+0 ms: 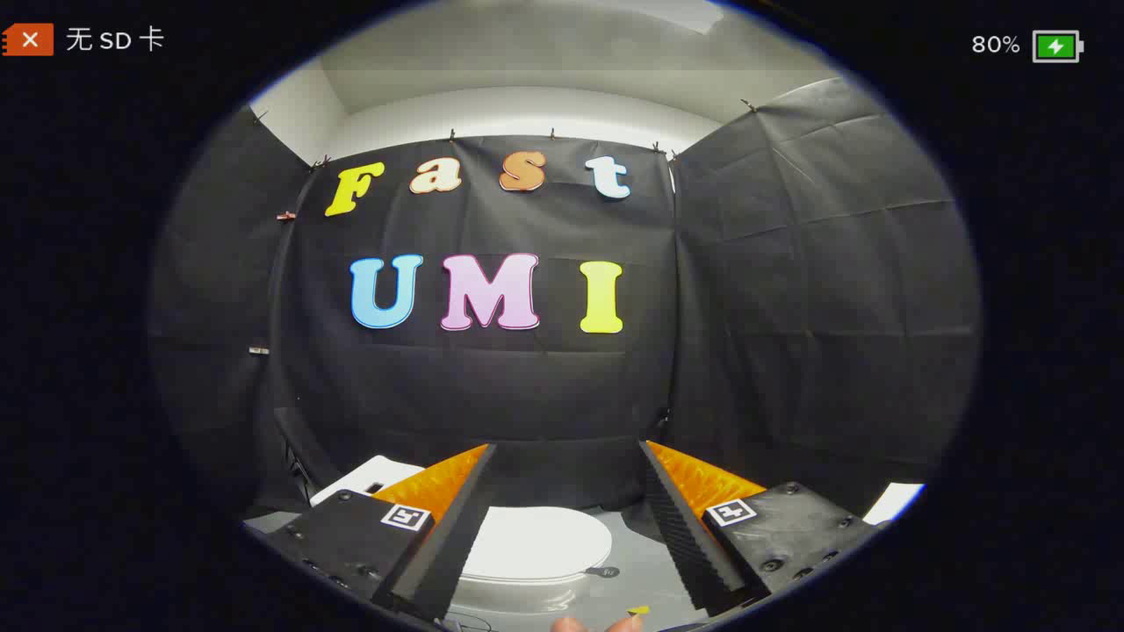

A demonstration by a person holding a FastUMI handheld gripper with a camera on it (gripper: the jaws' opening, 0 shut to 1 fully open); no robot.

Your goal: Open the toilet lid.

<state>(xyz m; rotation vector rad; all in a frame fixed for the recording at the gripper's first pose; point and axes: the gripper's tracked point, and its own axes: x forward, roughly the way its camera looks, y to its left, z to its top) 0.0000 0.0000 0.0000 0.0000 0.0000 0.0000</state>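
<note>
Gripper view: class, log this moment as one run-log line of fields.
stage: approach | gripper: open, holding nothing | toilet lid: closed, below and between the fingers, untouched | fingertips: person's, nearest the camera

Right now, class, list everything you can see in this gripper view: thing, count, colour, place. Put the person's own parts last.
toilet lid: one, white, down flat, seen between the fingers and below them.
round tab: one, dark, on the grey surface just right of the lid.
grey surface: one, grey, around the lid.
black cloth wall: several panels, black, behind and to both sides.
white wall: one, white, above the cloth.
gripper: one, fingers spread wide apart, touching nothing, held above the lid.
fingertips of a hand: two, just below the lid, by a small yellow piece.
</note>
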